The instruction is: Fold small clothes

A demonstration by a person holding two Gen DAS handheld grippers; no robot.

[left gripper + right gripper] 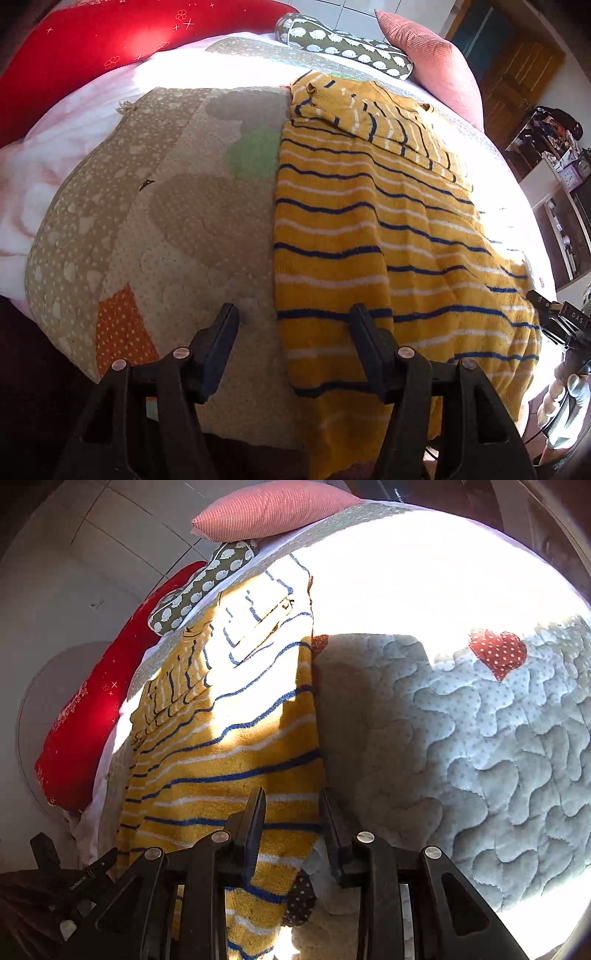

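Note:
A yellow knit garment with blue and white stripes (pixel 388 229) lies flat on a quilted bed cover, sleeves folded across its far end. My left gripper (pixel 293 314) is open over the garment's near left edge, one finger over the quilt and one over the cloth. My right gripper (pixel 291 797) is open over the garment's (pixel 229 746) near right edge, its fingers straddling that edge. The right gripper also shows at the right edge of the left wrist view (pixel 554 314). Neither gripper holds anything.
The patchwork quilt (pixel 155 221) covers the bed, with a red heart patch (pixel 498 653) to the right. A red pillow (pixel 110 40), a green patterned bolster (pixel 351 44) and a pink cushion (pixel 436 66) lie at the far end. Shelves (pixel 561 192) stand at the right.

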